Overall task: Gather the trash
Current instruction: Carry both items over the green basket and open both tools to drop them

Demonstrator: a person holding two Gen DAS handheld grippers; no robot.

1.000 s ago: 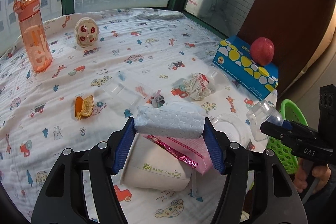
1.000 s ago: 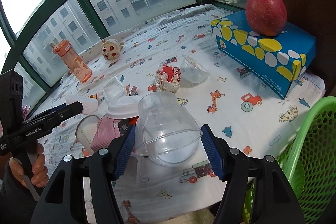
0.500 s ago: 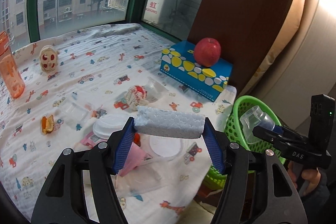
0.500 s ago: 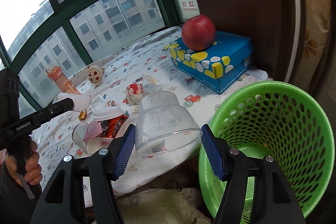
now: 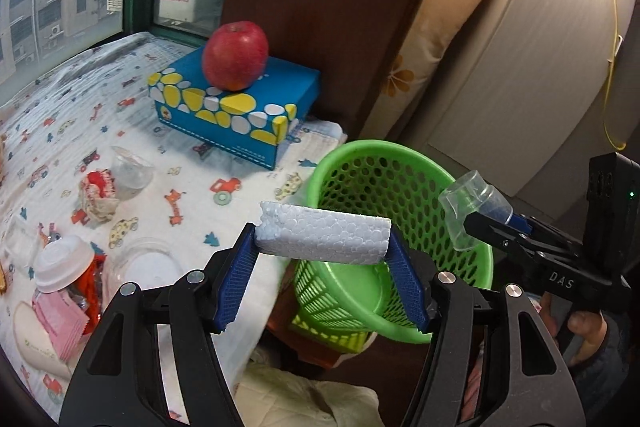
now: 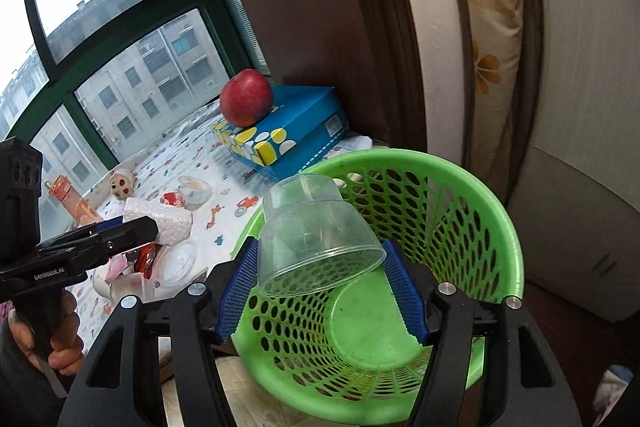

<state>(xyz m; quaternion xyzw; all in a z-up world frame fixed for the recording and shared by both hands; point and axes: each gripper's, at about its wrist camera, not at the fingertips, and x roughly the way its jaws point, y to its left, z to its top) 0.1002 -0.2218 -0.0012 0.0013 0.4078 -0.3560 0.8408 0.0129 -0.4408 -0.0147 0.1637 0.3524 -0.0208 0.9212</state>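
My left gripper (image 5: 323,259) is shut on a white foam block (image 5: 323,238) and holds it at the table's edge, just left of the green mesh basket (image 5: 400,319). My right gripper (image 6: 322,277) is shut on a clear plastic cup (image 6: 316,231), held upside down over the basket's (image 6: 496,227) opening. The cup also shows in the left wrist view (image 5: 472,203) above the basket's right rim. The foam block shows in the right wrist view (image 6: 164,221) to the left.
On the patterned cloth (image 5: 120,131) lie a crumpled wrapper (image 5: 96,191), a clear cup (image 5: 130,171), a white lid (image 5: 64,263), a clear lid (image 5: 148,267) and pink packets (image 5: 60,323). A blue tissue box (image 5: 240,111) carries a red apple (image 5: 235,55). A wooden panel (image 5: 340,7) stands behind.
Both grippers have swung right from the table toward the basket, each keeping its load. The cup is now over the basket's opening and the foam block beside its rim.
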